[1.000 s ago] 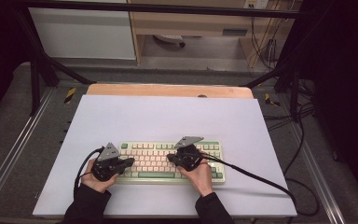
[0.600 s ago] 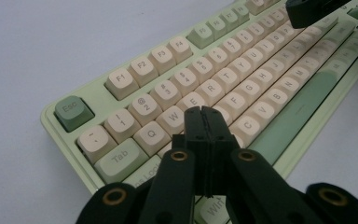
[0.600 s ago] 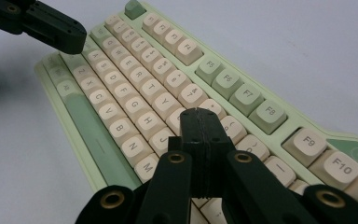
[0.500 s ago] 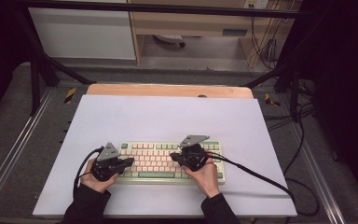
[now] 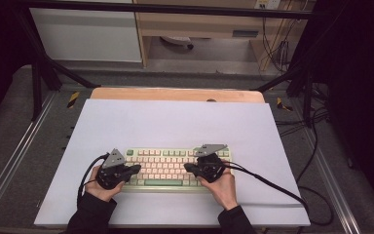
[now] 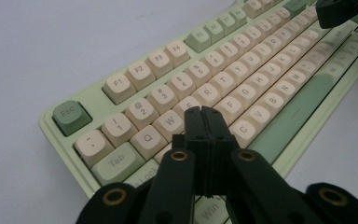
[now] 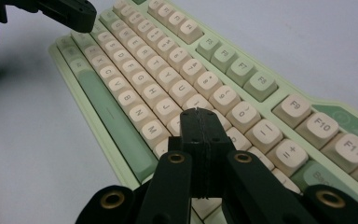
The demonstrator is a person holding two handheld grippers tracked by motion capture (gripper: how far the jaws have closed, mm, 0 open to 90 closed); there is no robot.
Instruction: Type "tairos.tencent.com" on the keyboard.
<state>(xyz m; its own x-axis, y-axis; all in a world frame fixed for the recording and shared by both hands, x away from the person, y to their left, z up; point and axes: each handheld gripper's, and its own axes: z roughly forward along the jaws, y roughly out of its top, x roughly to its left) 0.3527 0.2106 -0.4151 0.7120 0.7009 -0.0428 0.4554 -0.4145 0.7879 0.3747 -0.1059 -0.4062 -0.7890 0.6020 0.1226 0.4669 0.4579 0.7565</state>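
Jaws first: on our left gripper (image 6: 203, 112) the two black jaws are pressed flat together with nothing between them, and their joined tip sits over the cream letter keys, somewhere about the S and D caps; whether it touches them we cannot tell. Our right gripper (image 7: 196, 113) is closed empty in the same way, its tip over the keys near K and L. We judge the jaws are kept closed so that each pair works as one blunt finger for pressing a single key, much as two typing fingers would.

Outward from there, the pale green keyboard with cream and sage keycaps (image 5: 175, 165) lies flat on the near middle of the large white sheet (image 5: 175, 122), its long side running left to right. That puts it square to us, so each gripper covers its own half: left over the left letter block, right over the right one. In the high view our left hand (image 5: 102, 187) and right hand (image 5: 221, 187) come in from the near edge, and the cables trail back. The wooden table edge (image 5: 175, 94) shows at the far side of the sheet.
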